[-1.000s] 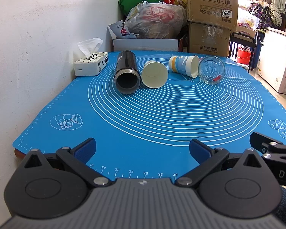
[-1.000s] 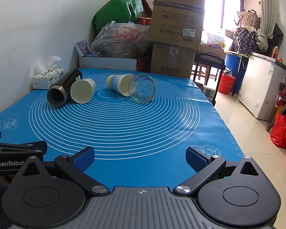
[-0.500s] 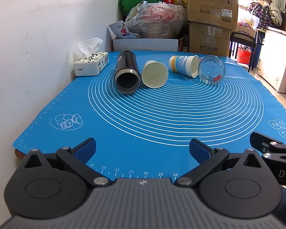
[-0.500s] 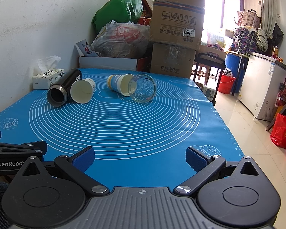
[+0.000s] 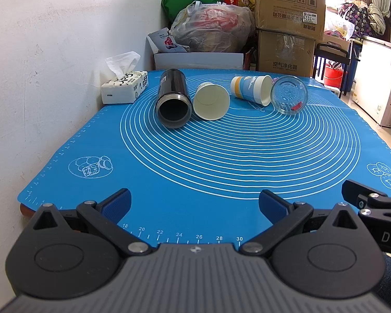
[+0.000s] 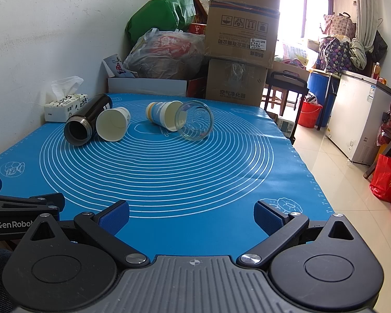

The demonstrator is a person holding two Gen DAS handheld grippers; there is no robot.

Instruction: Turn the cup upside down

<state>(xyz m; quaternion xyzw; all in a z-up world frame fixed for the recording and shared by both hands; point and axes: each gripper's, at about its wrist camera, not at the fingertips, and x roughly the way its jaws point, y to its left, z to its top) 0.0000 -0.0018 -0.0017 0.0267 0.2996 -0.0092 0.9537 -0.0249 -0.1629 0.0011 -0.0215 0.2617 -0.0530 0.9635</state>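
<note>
Several vessels lie on their sides at the far end of the blue mat [image 5: 221, 177]: a black flask [image 5: 173, 97], a white paper cup [image 5: 211, 101], a blue-and-yellow paper cup [image 5: 251, 90] and a clear glass [image 5: 289, 98]. They also show in the right wrist view: flask [image 6: 87, 122], white cup [image 6: 113, 127], blue cup [image 6: 163, 116], glass [image 6: 194, 120]. My left gripper [image 5: 194, 206] is open and empty at the mat's near edge. My right gripper [image 6: 191, 217] is open and empty beside it, to the right.
A tissue box [image 5: 125, 88] stands at the back left against the wall. Cardboard boxes [image 5: 286, 23] and bags [image 5: 211, 28] are stacked behind the table. The table's right edge drops to a tiled floor [image 6: 338, 182] with a freezer [image 6: 357, 120].
</note>
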